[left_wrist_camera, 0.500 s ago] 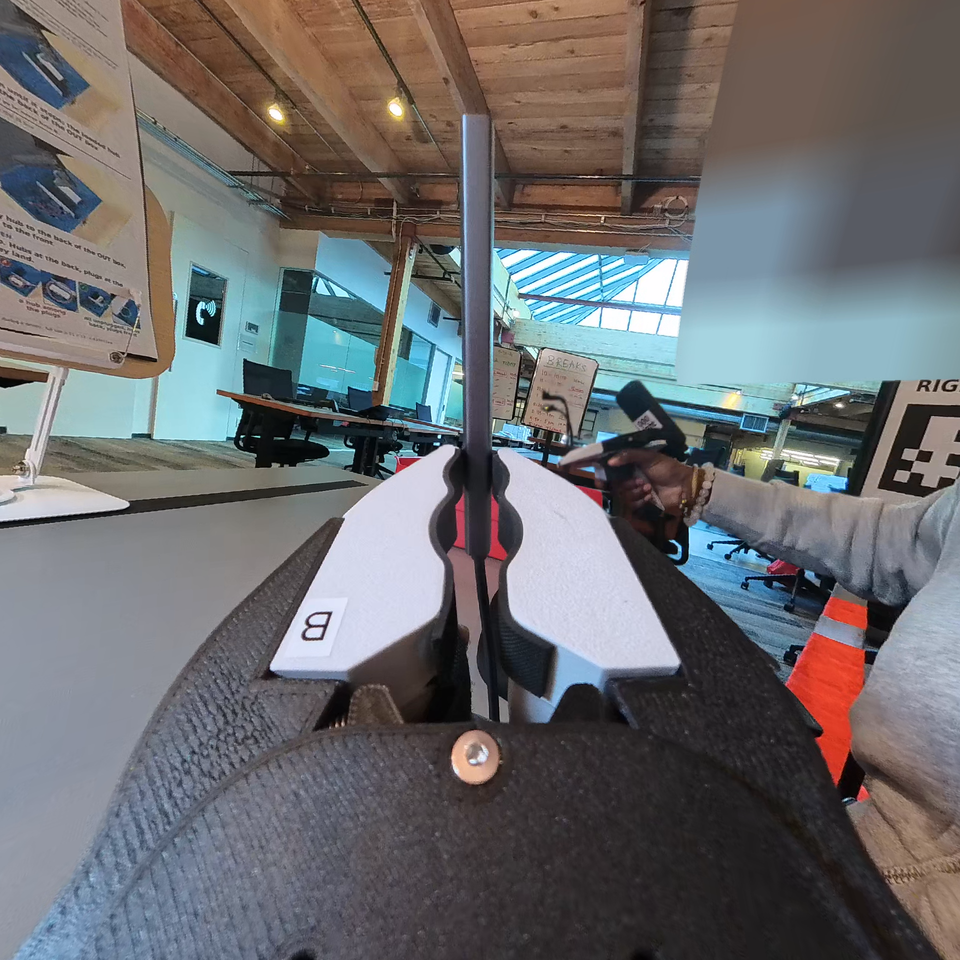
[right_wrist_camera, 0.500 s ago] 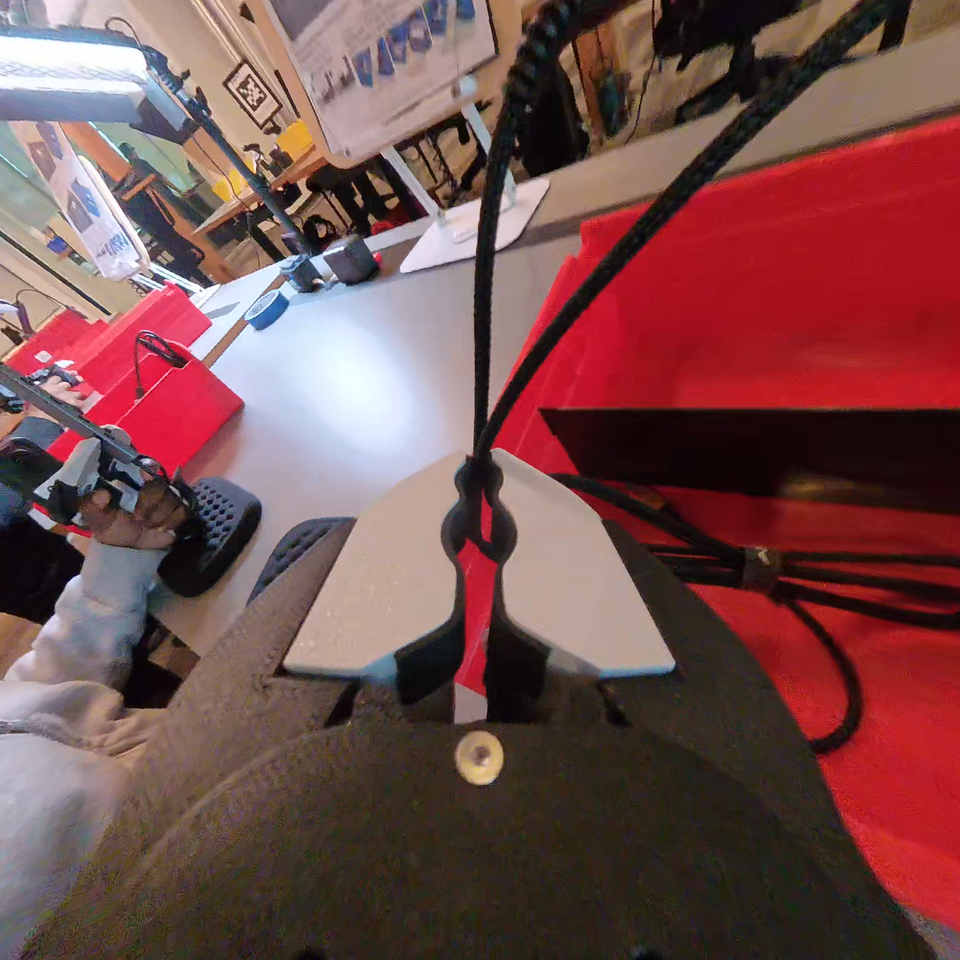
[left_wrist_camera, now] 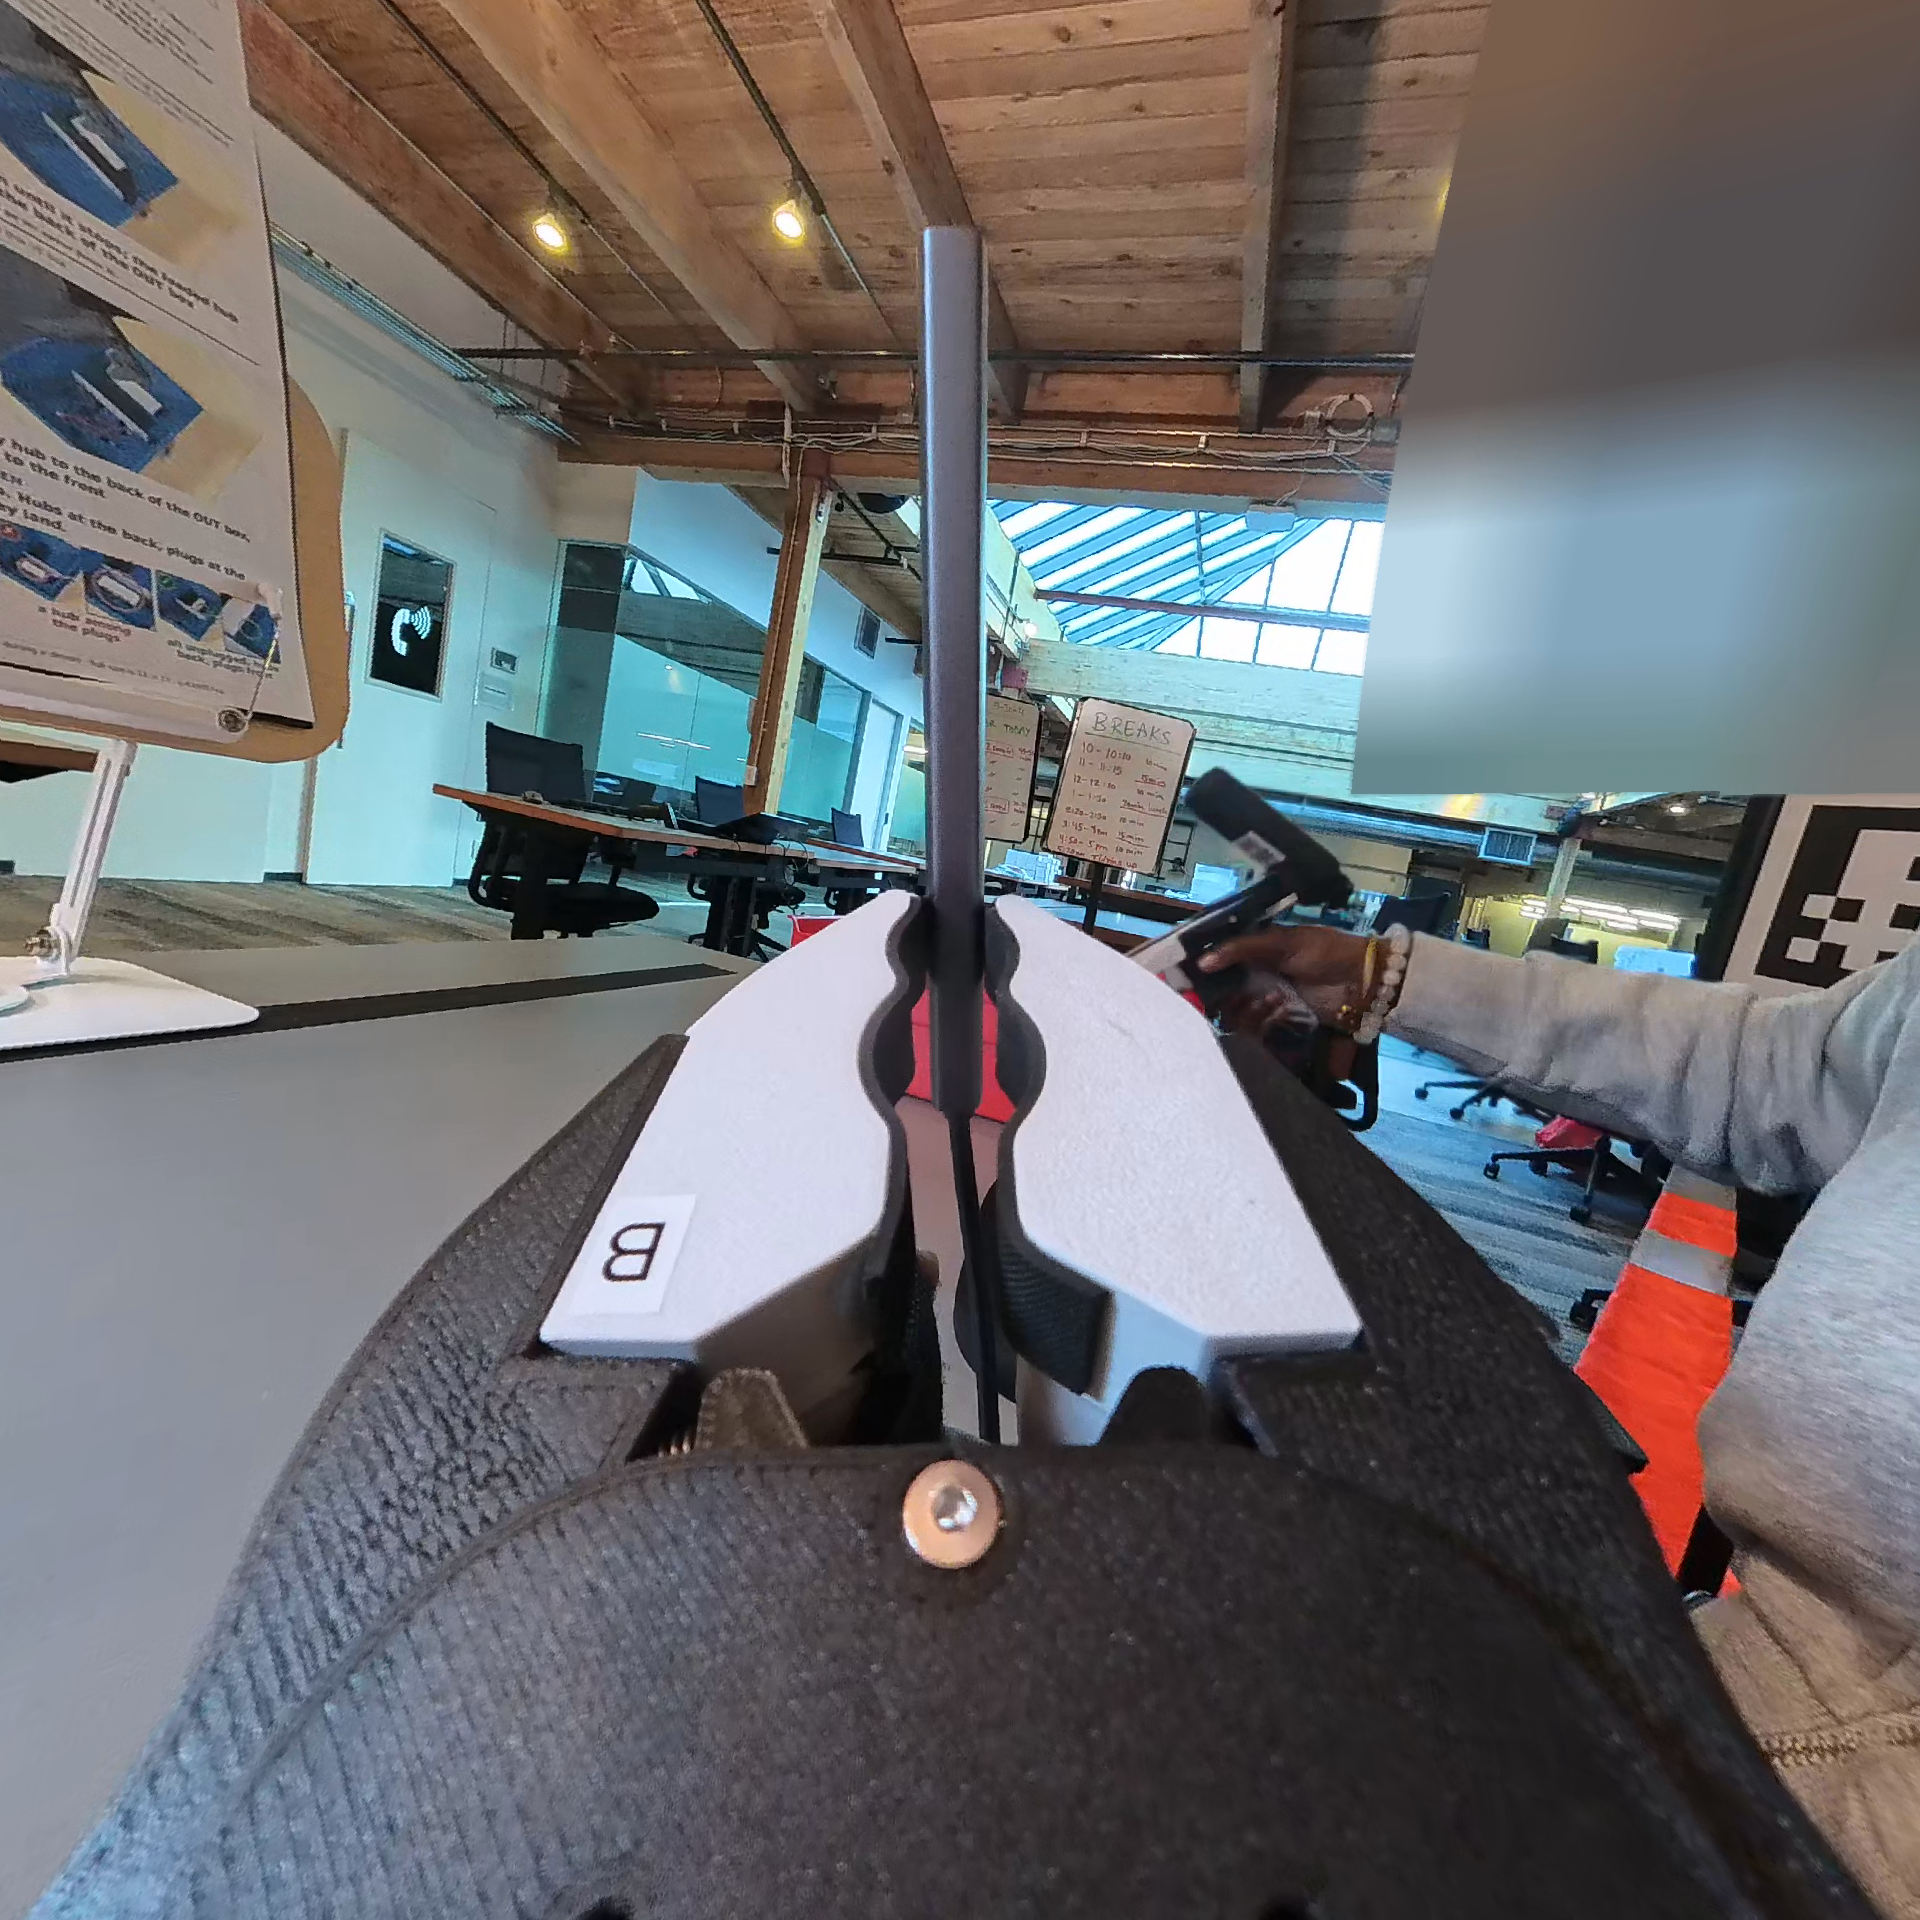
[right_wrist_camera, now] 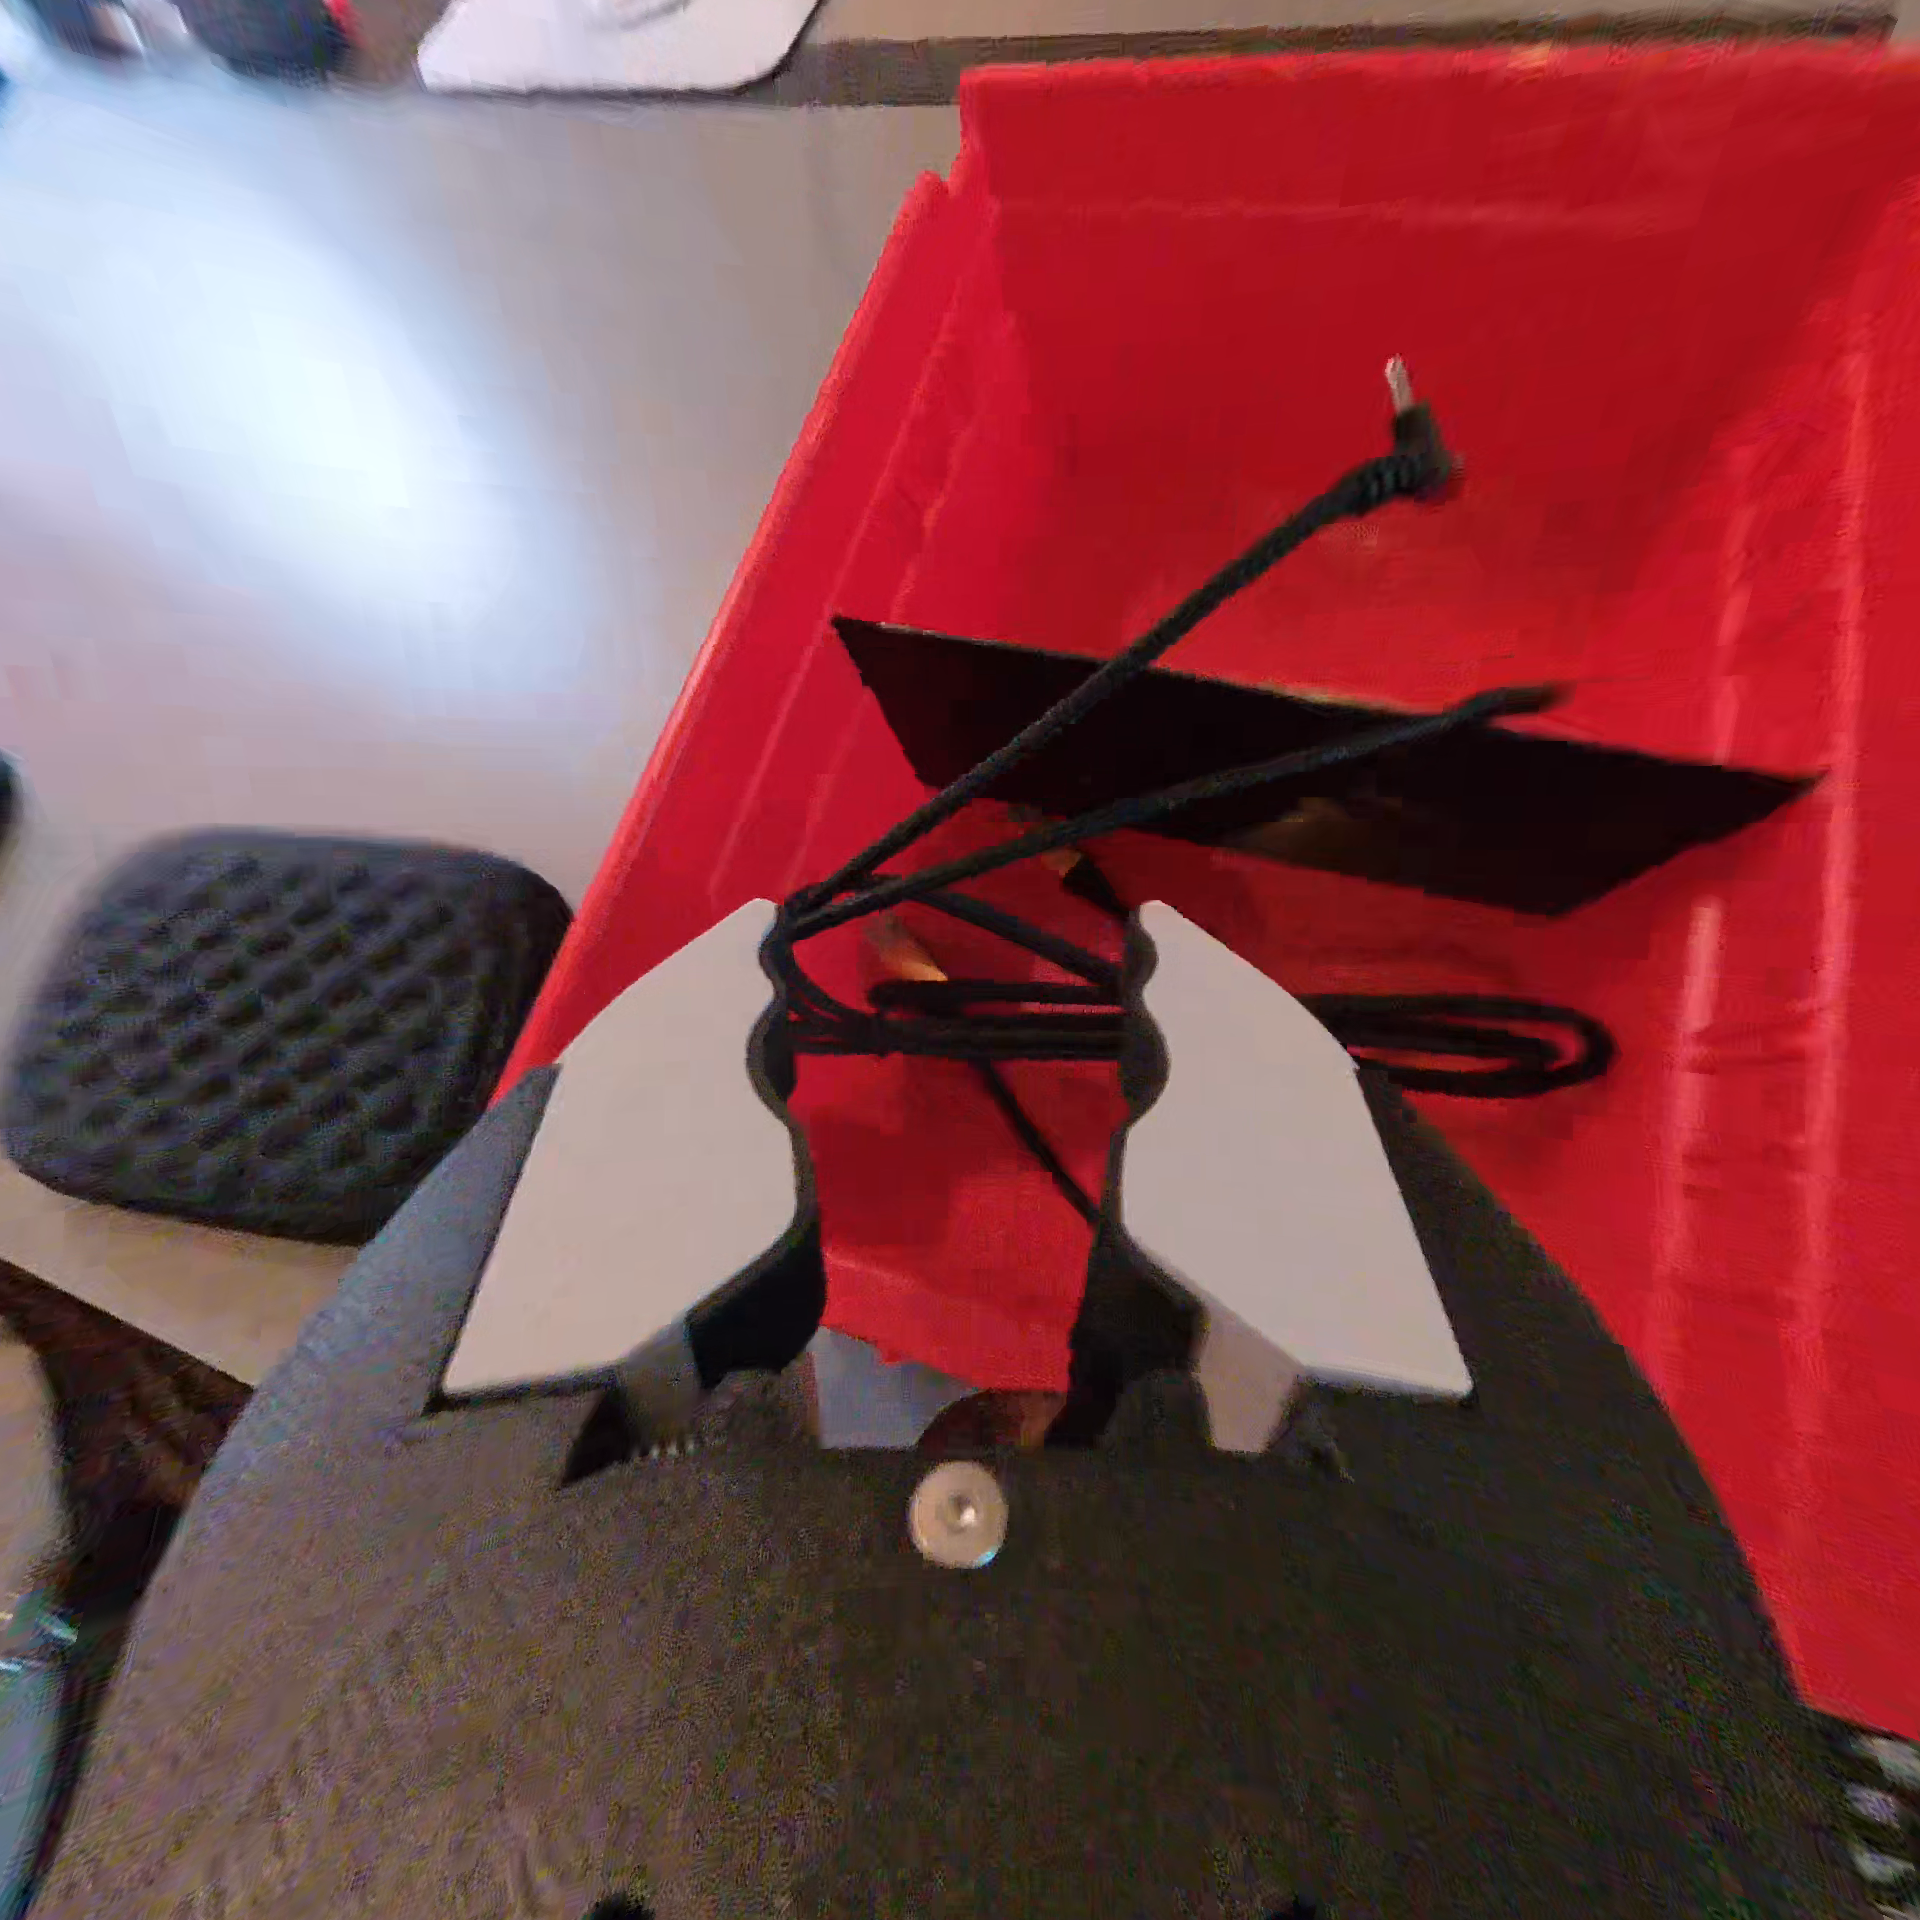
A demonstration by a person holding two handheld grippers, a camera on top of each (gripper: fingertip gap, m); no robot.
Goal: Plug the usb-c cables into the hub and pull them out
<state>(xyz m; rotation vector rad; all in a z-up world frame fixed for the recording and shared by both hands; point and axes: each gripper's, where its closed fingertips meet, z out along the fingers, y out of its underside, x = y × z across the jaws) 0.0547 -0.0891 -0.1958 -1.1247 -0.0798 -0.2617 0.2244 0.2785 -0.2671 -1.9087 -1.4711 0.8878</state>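
Red fabric of the bin point(right_wrist_camera: 1351, 260) is filling the right half of the right wrist view, and the main change is showing there: my right gripper point(right_wrist_camera: 956, 935), which half a second ago was clamped on the black braided cables point(right_wrist_camera: 1091, 717), is now standing wide open, with the strands draping against the inner edge of its left finger and trailing up to a plug point(right_wrist_camera: 1418, 436) at upper centre right. I am judging that the cables are being released into the bin, so this round of unplugging looks finished or close to it. My left gripper point(left_wrist_camera: 954, 935) is remaining closed on the hub point(left_wrist_camera: 953, 623), a slim dark grey bar standing upright through the centre of the left wrist view, unchanged from before. A black flat panel point(right_wrist_camera: 1351, 790) is lying across the bin interior behind the loose strands, and coiled cable point(right_wrist_camera: 1455, 1049) is resting at centre right; both could be snagging any fresh pick. A black perforated pad point(right_wrist_camera: 239, 1029) is sitting on the grey table point(right_wrist_camera: 364, 416) at lower left. Motion blur is softening the right view, so plug detail is uncertain.
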